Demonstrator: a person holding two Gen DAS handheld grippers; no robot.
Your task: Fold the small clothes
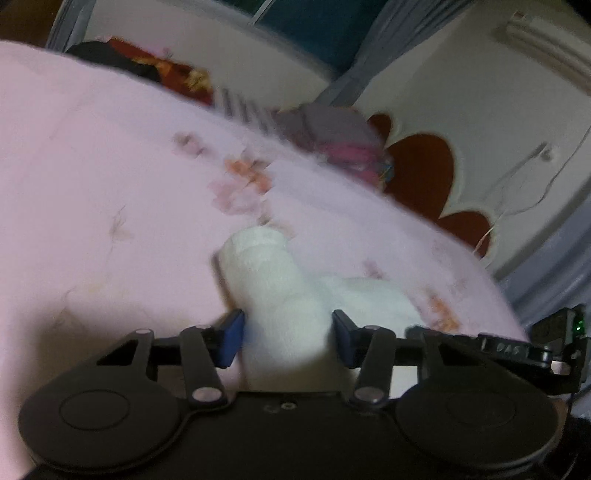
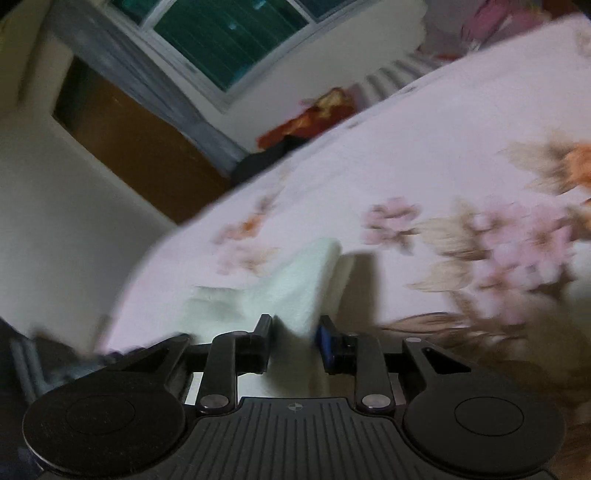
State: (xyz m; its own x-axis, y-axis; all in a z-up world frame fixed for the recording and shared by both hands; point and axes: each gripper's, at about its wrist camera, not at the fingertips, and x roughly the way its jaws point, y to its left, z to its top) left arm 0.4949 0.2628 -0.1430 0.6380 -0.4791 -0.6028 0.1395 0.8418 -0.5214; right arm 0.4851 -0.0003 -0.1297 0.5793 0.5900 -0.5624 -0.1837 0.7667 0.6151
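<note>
A small white garment [image 1: 266,266] lies bunched on the pink floral bedsheet [image 1: 110,166]. One thick fold of it rises between the blue pads of my left gripper [image 1: 288,332], which is shut on that fold. In the right wrist view the same white garment [image 2: 295,280] looks pale and runs up from the sheet [image 2: 424,166] into my right gripper [image 2: 295,332]. Its jaws stand narrow and are shut on a thin edge of the cloth. Both views are blurred.
A stack of folded grey and pink clothes [image 1: 332,140] sits at the bed's far edge, with red and black clothes [image 1: 147,66] further left. A red scalloped headboard [image 1: 421,170] and a cream wall are behind. A window [image 2: 229,33] and brown cupboard [image 2: 129,140] lie beyond the bed.
</note>
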